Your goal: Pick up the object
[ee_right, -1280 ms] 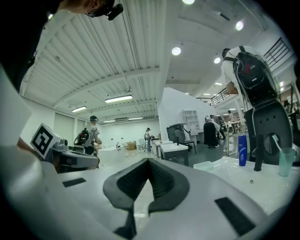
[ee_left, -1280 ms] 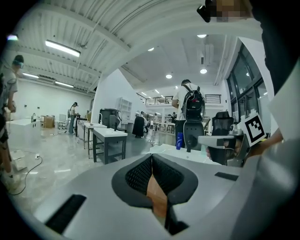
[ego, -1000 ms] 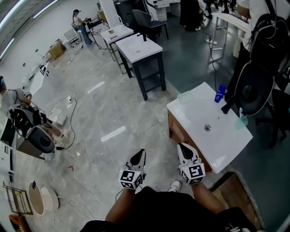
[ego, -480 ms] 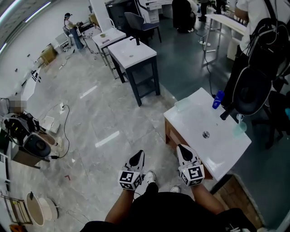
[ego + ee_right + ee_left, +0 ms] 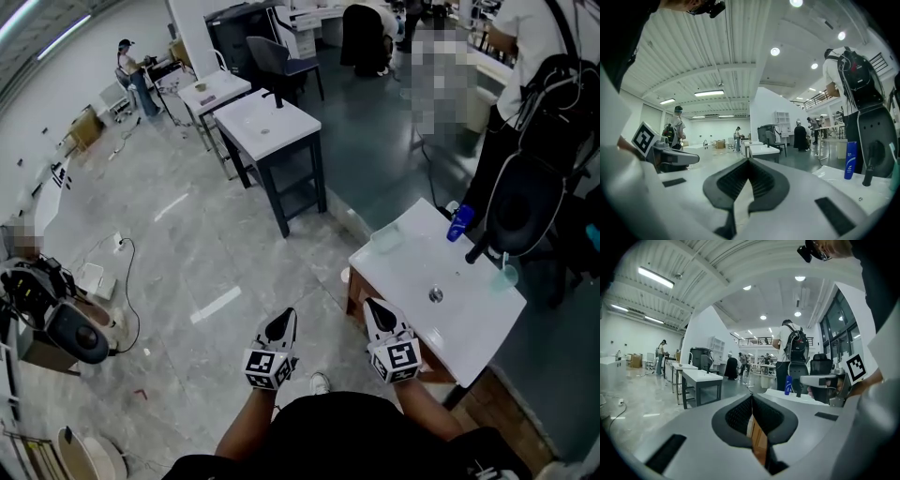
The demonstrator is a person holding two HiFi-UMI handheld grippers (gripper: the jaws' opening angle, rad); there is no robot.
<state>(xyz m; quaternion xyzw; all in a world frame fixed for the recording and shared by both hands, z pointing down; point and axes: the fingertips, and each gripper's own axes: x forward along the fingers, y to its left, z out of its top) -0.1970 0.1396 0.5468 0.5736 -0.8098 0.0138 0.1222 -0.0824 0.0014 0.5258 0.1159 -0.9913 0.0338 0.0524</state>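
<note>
The pick-up has not begun, as far as the views show. The left claw [image 5: 287,319] is held close in front of the person over the glossy, grey-veined floor [image 5: 187,234]. Its 2 dark ribbed pads are pressed together with nothing between them. Just beside it, the right claw [image 5: 375,309] is likewise pressed together and empty, its smooth grey shell pointing toward the near edge of the table [image 5: 403,258].

That table is a white, smooth, rectangular basin top on a wooden base, with a small round metal drain [image 5: 436,295] in the middle. At its far side stands the blue bottle [image 5: 459,222], upright, slim and plastic-looking. It is probably the object meant, though the task does not name it. Next to it rises a black faucet [image 5: 478,246], and further right sits a pale translucent cup [image 5: 507,275].

Both claws are well apart from the bottle, so the approach, the opening of a claw, the grip and the lift all remain.
</note>
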